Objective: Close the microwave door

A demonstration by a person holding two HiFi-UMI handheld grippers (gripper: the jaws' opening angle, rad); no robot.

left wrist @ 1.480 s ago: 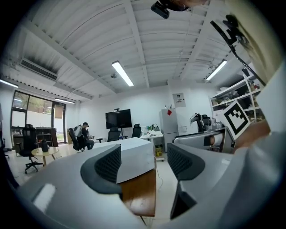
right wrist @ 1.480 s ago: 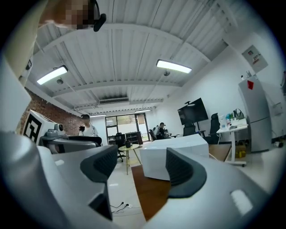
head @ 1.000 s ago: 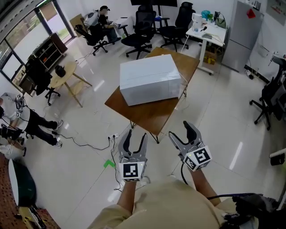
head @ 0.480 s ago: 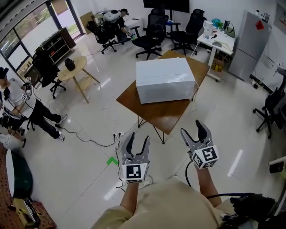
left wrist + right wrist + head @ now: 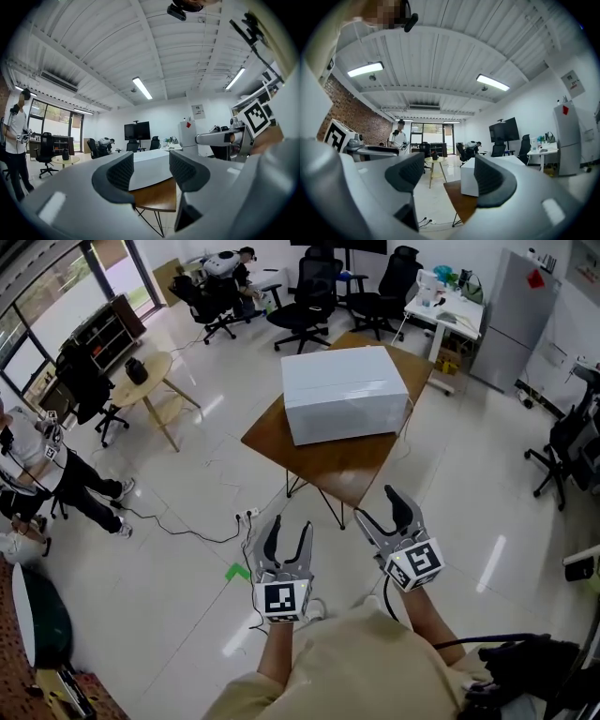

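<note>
The microwave [image 5: 342,390] shows as a plain white box on a brown wooden table [image 5: 337,470], well ahead of me; no door shows from this side. My left gripper [image 5: 288,526] is held low over the floor, short of the table, open with nothing between its jaws. My right gripper [image 5: 378,507] is beside it near the table's front corner, also open and holding nothing. In the left gripper view the microwave [image 5: 150,168] and table [image 5: 159,199] appear between the jaws, far off. The right gripper view has the microwave [image 5: 468,180] just right of centre.
Black office chairs [image 5: 305,310] stand behind the table, a white desk [image 5: 441,306] and a grey fridge [image 5: 511,315] at the back right. A round wooden table [image 5: 141,385] and a person [image 5: 37,474] are at the left. Cables [image 5: 187,531] lie on the tiled floor.
Both grippers and my view have drifted a little toward the table, with the white box shifting right in the head view. The jaws of both grippers look as wide as before.
</note>
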